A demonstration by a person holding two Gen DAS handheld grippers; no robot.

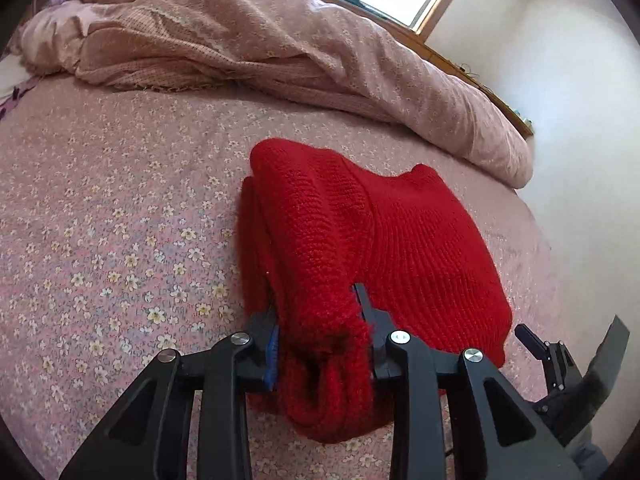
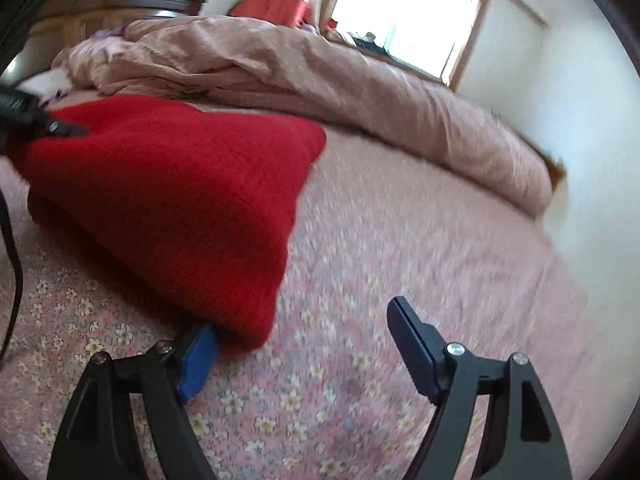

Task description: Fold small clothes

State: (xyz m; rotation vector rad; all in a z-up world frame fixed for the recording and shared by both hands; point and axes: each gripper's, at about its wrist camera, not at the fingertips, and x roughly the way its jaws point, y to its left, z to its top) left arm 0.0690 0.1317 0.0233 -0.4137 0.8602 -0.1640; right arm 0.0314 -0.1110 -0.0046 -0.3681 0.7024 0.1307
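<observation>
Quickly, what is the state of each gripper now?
Left gripper: closed on a bunched part of the red knitted sweater.
Right gripper: open, holding nothing; the sweater's corner overlaps one finger.

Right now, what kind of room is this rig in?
A bedroom, most likely: a bed with a pink floral sheet, a rumpled pink duvet along its far side, and a dark wooden headboard.

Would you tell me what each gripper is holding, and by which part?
The left gripper clamps the red knitted garment by its bunched near edge. The right gripper stands open, holding nothing.
</observation>
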